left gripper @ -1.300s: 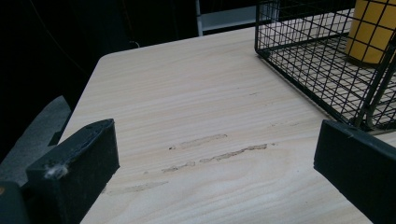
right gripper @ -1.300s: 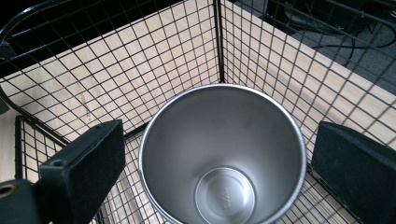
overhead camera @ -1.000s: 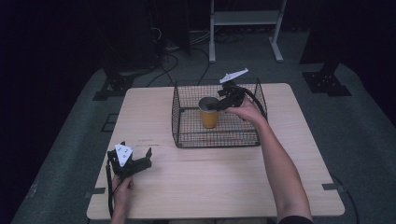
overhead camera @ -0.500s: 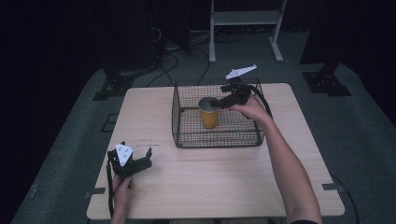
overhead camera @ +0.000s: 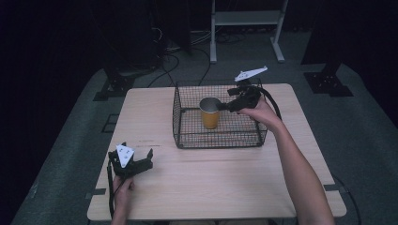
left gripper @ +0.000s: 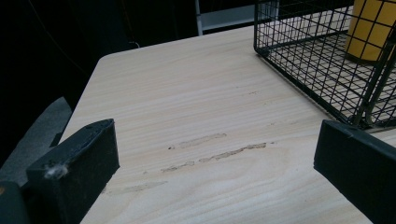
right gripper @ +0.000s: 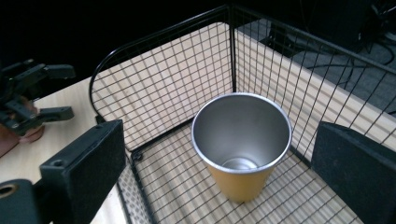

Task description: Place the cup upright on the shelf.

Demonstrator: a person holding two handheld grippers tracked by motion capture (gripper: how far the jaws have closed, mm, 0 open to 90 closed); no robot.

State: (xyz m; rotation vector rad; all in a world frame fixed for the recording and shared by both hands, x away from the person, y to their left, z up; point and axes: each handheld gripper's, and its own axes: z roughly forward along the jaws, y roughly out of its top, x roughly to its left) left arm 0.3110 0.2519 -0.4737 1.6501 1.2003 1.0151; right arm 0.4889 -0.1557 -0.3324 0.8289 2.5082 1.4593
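An orange cup with a silver inside stands upright in a black wire basket at the table's far middle. My right gripper hovers over the basket's right part, just right of the cup's rim, open and holding nothing. In the right gripper view the cup stands empty beyond the wide-apart jaws of the gripper, inside the basket. My left gripper rests near the table's front left corner, open. Its own view looks across bare wood toward the basket and the cup.
The wooden table has scuff marks in front of the left gripper. The left gripper and its hand show beyond the basket in the right gripper view. A metal stand and cables lie on the dark floor behind.
My right gripper has drawn back to the right from the cup's rim. The cup stays where it stood in the basket. The left gripper has not moved.
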